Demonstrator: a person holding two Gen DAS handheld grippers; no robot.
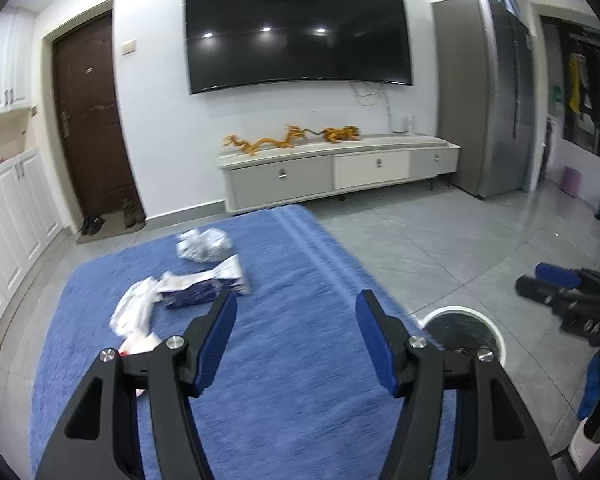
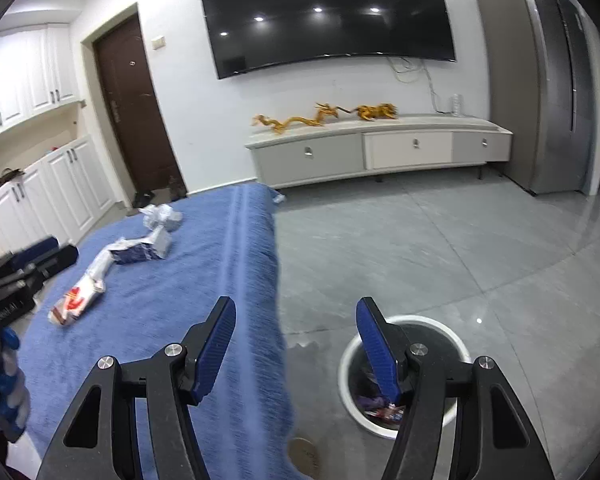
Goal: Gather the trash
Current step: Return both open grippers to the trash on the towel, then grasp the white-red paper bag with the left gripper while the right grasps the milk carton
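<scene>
Nearest the cameras, the left gripper [image 1: 296, 308] and right gripper [image 2: 296, 312] both hang with jaws released and holding nothing. Below the right gripper a white-rimmed bin [image 2: 350, 364] stands on the grey floor, wrappers already inside, just beside a blue-covered surface [image 2: 204, 280]. Farther along the cloth lie a red-and-white wrapper [image 2: 74, 304], a dark blue packet [image 1: 198, 294] and crumpled silver wrapping [image 1: 204, 243]. This looks like a pause between pickups; next, a gripper must reach to the nearest wrapper and close on it.
</scene>
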